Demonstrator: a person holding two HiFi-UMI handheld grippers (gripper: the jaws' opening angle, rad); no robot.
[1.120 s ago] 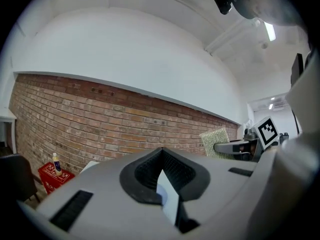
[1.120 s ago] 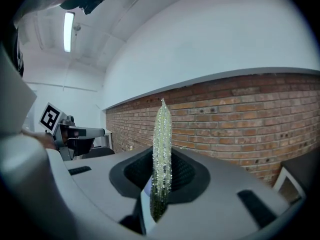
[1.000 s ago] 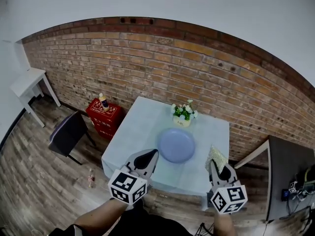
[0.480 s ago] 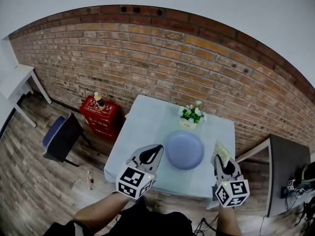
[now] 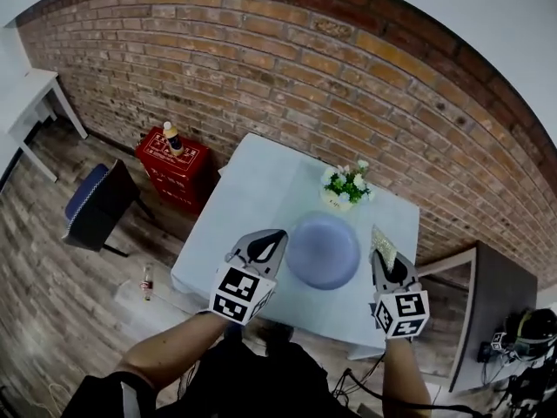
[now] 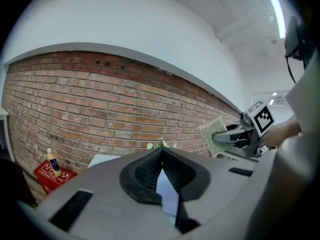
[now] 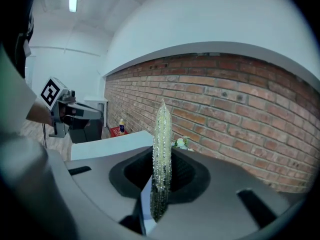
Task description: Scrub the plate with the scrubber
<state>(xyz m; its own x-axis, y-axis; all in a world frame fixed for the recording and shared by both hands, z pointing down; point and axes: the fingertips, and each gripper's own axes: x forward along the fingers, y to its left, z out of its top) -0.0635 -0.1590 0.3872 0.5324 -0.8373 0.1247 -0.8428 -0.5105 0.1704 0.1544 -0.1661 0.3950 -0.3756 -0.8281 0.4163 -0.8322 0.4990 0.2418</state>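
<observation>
Current step, as judged from the layout: approach to the plate, with scrubbing contact not yet made. The plate lies flat on the desk, toward its near edge, in front of a small flower pot and between the two grippers. The right gripper has its jaws clamped on the scrubber. The right gripper view shows the pad held edge-on and upright, with most of its length standing clear above the jaw tips. In the head view the scrubber sits just beside the right rim of the plate and does not overlap it. The left gripper has its jaws together with nothing between them, and it points at the left rim of the plate. The head view is too steep and too small to settle whether these tips touch the rim or hang just short of it. The next move calls for two actions. First, bring the scrubber inward over the plate and lower it, rolling the right gripper so that a broad face of the pad, not its thin edge, meets the plate surface. Second, steady the plate, since a loose plate on a smooth cloth is likely to slide under rubbing. The left jaws must either press down on the rim as they stand or part to take hold of it.
</observation>
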